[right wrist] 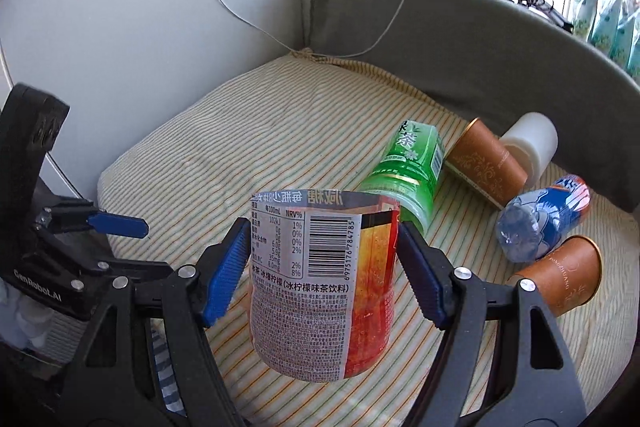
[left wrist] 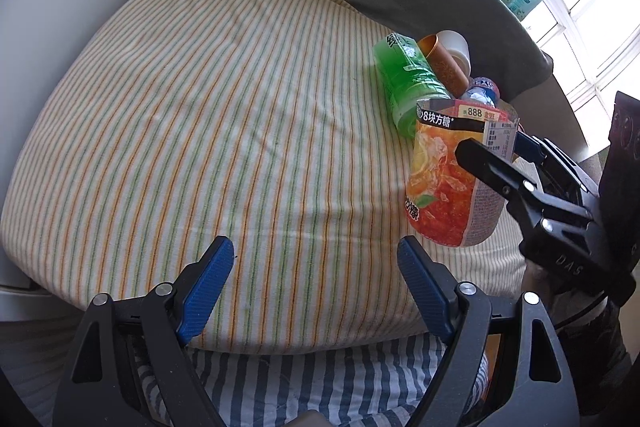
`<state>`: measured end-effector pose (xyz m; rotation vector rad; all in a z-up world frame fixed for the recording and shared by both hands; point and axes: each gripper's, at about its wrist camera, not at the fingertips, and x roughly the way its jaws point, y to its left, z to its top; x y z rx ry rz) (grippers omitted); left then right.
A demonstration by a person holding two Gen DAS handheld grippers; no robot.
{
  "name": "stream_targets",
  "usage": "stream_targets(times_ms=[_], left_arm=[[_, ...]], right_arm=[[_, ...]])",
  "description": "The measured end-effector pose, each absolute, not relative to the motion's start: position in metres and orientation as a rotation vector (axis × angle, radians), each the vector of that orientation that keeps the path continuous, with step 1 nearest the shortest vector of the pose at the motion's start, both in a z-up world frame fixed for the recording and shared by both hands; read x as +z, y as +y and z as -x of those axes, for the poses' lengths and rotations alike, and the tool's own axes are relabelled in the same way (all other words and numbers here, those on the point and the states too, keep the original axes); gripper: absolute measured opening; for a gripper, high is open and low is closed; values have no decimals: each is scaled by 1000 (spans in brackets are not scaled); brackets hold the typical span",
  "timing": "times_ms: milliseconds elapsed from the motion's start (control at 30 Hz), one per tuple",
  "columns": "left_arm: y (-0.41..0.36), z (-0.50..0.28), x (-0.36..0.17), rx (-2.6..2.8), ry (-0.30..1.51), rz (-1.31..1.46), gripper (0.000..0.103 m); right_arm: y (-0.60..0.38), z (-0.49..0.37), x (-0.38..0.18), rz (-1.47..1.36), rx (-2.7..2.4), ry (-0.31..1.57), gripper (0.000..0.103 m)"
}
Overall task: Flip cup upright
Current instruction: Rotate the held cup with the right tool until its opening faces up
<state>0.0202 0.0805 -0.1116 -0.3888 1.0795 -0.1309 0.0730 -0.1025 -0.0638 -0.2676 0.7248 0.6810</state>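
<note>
The cup [right wrist: 320, 283] is a cut-off drink bottle with an orange-red iced tea label, open end up. My right gripper [right wrist: 320, 259] is shut on the cup, blue pads [right wrist: 228, 267] on both sides, holding it upright just above the striped cushion [right wrist: 240, 147]. In the left wrist view the cup [left wrist: 444, 179] is at the right, with the right gripper's black fingers on it. My left gripper [left wrist: 316, 287] is open and empty, low over the cushion's [left wrist: 200, 127] near edge, left of the cup.
Behind the cup lie a green tea bottle [right wrist: 408, 171], a brown paper cup [right wrist: 484, 163], a white cup [right wrist: 532, 143], a blue-labelled bottle [right wrist: 540, 219] and another brown cup [right wrist: 564, 275]. A grey backrest [right wrist: 480, 39] and white wall [right wrist: 120, 27] border the cushion.
</note>
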Motion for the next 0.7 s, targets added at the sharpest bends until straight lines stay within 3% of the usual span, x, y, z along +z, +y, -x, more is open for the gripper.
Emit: stream_targets(times_ms=[700], left_arm=[[39, -8, -86, -158, 965, 232, 84]], right_arm=[[-137, -39, -69, 175, 645, 718, 77]])
